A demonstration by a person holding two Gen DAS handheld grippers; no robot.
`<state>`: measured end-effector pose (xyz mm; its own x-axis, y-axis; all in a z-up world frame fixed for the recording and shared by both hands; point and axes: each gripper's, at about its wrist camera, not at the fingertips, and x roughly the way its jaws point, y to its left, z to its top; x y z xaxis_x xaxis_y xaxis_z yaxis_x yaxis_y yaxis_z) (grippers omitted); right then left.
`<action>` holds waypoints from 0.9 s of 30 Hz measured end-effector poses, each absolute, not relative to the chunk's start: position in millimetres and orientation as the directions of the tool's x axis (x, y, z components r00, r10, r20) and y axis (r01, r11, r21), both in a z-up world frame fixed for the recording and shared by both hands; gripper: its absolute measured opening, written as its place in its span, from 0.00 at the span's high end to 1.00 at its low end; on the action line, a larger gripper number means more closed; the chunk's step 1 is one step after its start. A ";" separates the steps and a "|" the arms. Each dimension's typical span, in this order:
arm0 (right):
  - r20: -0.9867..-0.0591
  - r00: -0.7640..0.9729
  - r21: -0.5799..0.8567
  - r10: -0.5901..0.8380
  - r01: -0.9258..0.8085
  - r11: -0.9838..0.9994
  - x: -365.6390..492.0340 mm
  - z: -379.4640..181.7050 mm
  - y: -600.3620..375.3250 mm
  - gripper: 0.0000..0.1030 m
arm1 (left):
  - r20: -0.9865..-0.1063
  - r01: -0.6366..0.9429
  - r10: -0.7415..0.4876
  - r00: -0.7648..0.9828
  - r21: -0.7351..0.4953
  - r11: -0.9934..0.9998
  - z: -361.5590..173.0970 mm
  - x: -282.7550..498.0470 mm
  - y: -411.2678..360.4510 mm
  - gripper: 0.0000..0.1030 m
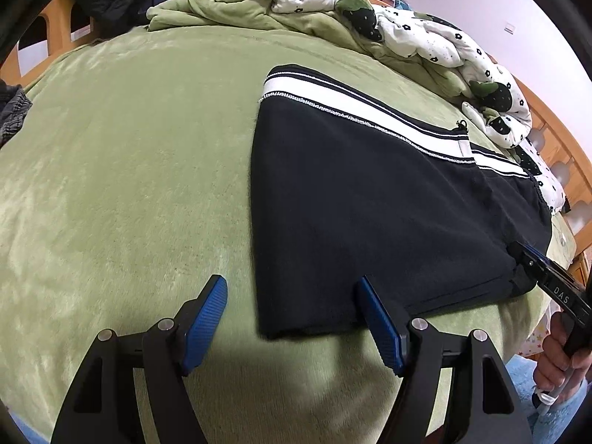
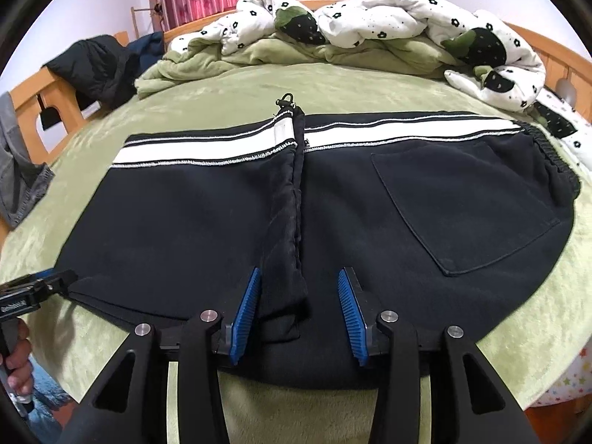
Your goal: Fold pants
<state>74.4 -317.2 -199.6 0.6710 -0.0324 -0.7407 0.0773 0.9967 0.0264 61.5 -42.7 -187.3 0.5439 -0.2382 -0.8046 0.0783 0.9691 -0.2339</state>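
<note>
1. The bed with its plush green cover takes up nearly everything, and that soft nap could be the main trouble: a finger pushed under the cloth may drag the cover up with it, or rumple the fold already made.

2. The black pants lie flat across the near part of the bed, doubled over, the white side stripe running along the far edge and the elastic waist off to the right by the back pocket. The two halves look roughly level; a lift from one hand alone would likely skew them.

3. The crumpled flowered quilt sits just beyond the stripe. A fold thrown that way could land against it and not lie flat.

4. The left gripper hangs over the near-left corner of the pants, jaws wide and holding nothing, one finger above the cloth and the other above bare cover. Closing there might catch only the top layer, or miss the edge.

5. The right gripper is at the near edge, jaws partly apart and opening, straddling the hem of the doubled leg; its pads don't seem to press it. If it lifts away carelessly the hem may drag with it.

6. The small metal zip pull sticking out past the stripe could snag.
</note>
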 end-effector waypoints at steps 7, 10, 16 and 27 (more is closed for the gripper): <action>-0.734 0.677 0.025 -0.051 0.102 0.994 60.0 -192.8 -309.5 0.59 | -0.807 0.070 -0.235 0.542 -0.235 0.969 -183.6 56.8 -43.4 0.31; -0.728 0.684 0.027 -0.046 0.096 0.995 53.5 -188.4 -305.8 0.59 | -0.803 0.070 -0.236 0.547 -0.237 0.969 -180.7 54.7 -42.6 0.31; -0.686 0.721 -0.014 -0.096 0.119 0.993 40.4 -173.6 -317.0 0.59 | -0.790 0.088 -0.204 0.579 -0.189 0.978 -164.8 49.5 -47.0 0.32; -0.664 0.709 -0.008 -0.238 0.311 0.950 18.7 -160.3 -406.5 0.54 | -0.756 0.114 -0.216 0.618 -0.186 0.976 -143.2 58.4 -42.2 0.32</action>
